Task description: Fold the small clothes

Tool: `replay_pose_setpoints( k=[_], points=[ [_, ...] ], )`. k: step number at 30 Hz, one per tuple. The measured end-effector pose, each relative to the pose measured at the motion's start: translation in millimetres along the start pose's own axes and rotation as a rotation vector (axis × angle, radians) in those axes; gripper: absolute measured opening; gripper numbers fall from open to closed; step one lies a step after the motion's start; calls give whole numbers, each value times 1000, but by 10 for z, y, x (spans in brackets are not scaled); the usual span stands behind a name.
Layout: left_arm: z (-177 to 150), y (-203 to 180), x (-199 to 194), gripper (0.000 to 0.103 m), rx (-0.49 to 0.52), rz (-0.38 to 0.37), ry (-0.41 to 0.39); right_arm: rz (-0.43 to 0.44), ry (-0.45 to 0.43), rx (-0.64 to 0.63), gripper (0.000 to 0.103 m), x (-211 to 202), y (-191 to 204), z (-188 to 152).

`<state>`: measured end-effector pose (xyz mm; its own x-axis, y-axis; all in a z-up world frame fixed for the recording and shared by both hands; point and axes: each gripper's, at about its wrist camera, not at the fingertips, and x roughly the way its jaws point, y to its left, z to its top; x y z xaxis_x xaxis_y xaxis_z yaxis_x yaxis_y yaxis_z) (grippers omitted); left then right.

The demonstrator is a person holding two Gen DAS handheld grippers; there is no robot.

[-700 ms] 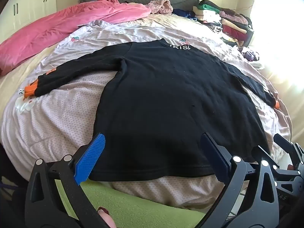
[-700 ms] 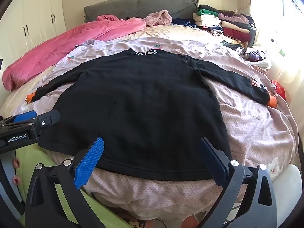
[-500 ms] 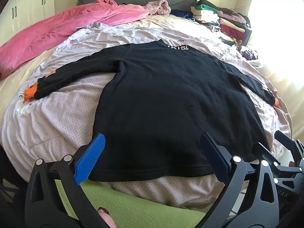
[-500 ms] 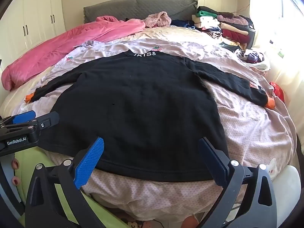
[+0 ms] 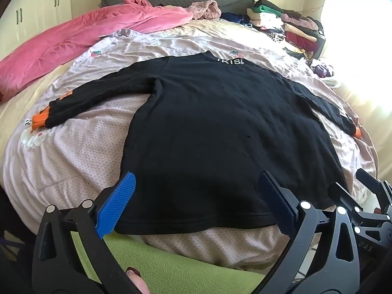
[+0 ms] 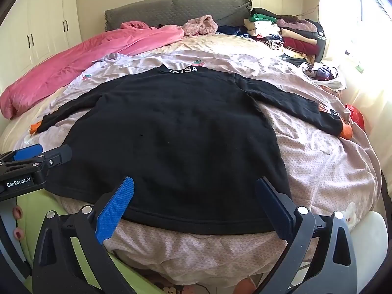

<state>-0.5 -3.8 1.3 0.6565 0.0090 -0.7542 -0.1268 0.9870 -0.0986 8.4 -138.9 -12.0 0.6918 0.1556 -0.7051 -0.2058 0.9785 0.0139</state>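
Observation:
A black long-sleeved shirt (image 5: 220, 127) with orange cuffs lies flat on the bed, back up, both sleeves spread out; it also shows in the right wrist view (image 6: 176, 134). My left gripper (image 5: 196, 203) is open and empty, hovering just above the shirt's bottom hem towards its left corner. My right gripper (image 6: 193, 203) is open and empty above the hem towards its right part. The left gripper (image 6: 31, 161) shows at the left edge of the right wrist view. The right gripper (image 5: 362, 196) shows at the right edge of the left wrist view.
The shirt rests on a pale pink quilt (image 5: 73, 152). A pink duvet (image 5: 85, 39) lies at the far left. A pile of folded clothes (image 6: 289, 31) stands at the far right by the grey headboard (image 6: 176, 9). A green blanket (image 5: 171, 264) lies under the grippers.
Both grippers have drawn back and risen slightly, so the shirt sits a little lower in the views. The shirt has not moved. Both stay open.

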Motion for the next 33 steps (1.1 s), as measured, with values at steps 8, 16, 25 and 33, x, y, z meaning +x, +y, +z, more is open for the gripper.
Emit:
replay_pose_setpoints(
  k=[8,16,25,33],
  points=[
    [1,-2,1,94,2,3,-1,-4,0,1,99,-8,-16,-14],
    [-3,-5,2,94,2,3,-2,-6,7,-2,99,7,-19,-19],
    [3,6,7,94,4,4,-1,-7,9,1,99,11,-41,-19],
    [6,4,-1,94,4,4,-2,-12,7,2,99,6,-48,-19]
  ],
)
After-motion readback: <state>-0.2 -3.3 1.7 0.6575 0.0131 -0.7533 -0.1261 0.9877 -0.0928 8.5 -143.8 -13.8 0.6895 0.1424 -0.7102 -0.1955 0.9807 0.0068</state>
